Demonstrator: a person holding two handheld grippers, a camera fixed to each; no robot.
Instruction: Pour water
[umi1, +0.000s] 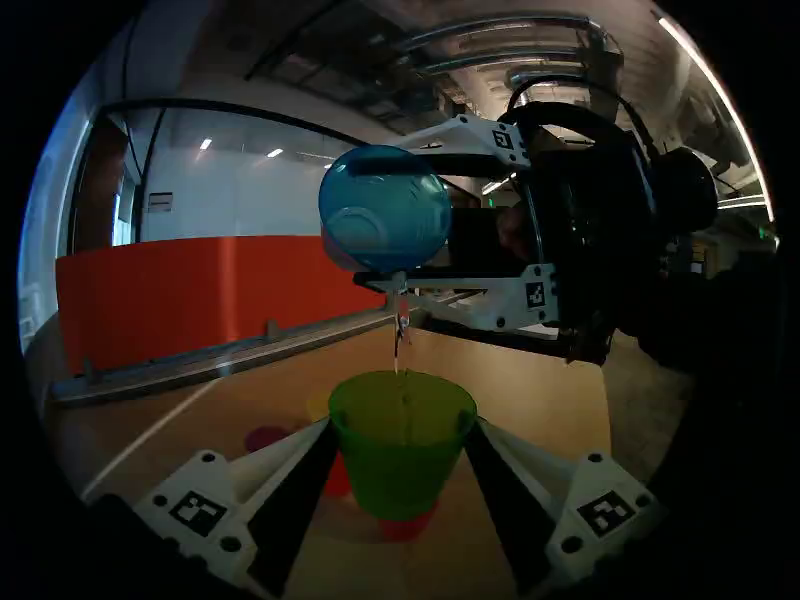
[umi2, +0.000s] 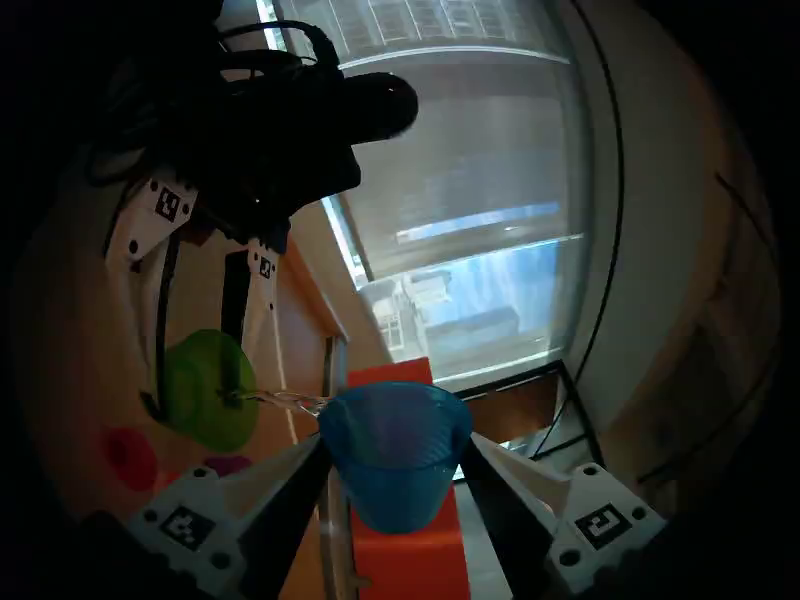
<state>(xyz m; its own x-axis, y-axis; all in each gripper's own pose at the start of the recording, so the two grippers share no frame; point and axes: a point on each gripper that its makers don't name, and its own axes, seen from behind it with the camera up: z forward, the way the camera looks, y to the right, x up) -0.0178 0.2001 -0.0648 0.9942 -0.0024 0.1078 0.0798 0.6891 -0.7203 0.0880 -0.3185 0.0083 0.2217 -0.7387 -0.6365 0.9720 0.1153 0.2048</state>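
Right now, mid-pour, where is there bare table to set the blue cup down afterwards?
In the left gripper view, bare wood lies left of the green cup, between the coloured dots and the rail, and on the table right of that cup. Crowded: straight above the green cup, where the tilted blue cup pours.

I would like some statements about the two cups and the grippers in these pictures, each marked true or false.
1. The blue cup is tilted and water runs from it. True.
2. The green cup lies on its side. False: it stands upright between the fingers of the left gripper.
3. The right gripper holds the blue cup. True.
4. The water misses the green cup. False: the stream falls into it.
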